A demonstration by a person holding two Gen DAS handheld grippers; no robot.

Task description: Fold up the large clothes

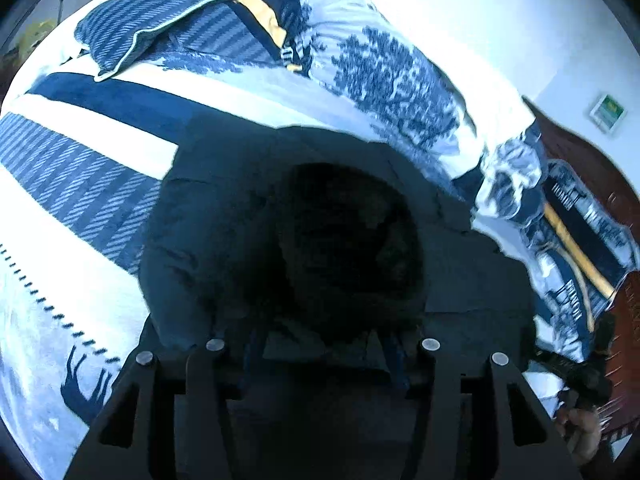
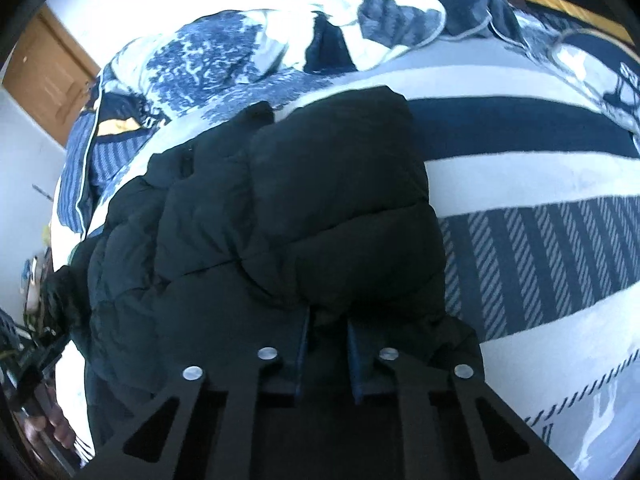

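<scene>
While pinching the puffer jacket (image 2: 280,200), right gripper (image 2: 328,336) low, left gripper (image 1: 320,352) jaws spread.

Ahead of the right claw (image 2: 328,344), the dark jacket (image 2: 296,208) is matt, puffy quilted cloth with stitched seams. Under it the bed cover (image 2: 540,248) looks like soft woven fabric, striped and flat. Both claws are matt black plastic with dull metal rivets; the left claw (image 1: 320,354) likewise. Far left, the door (image 2: 44,76) is smooth brown wood.
</scene>
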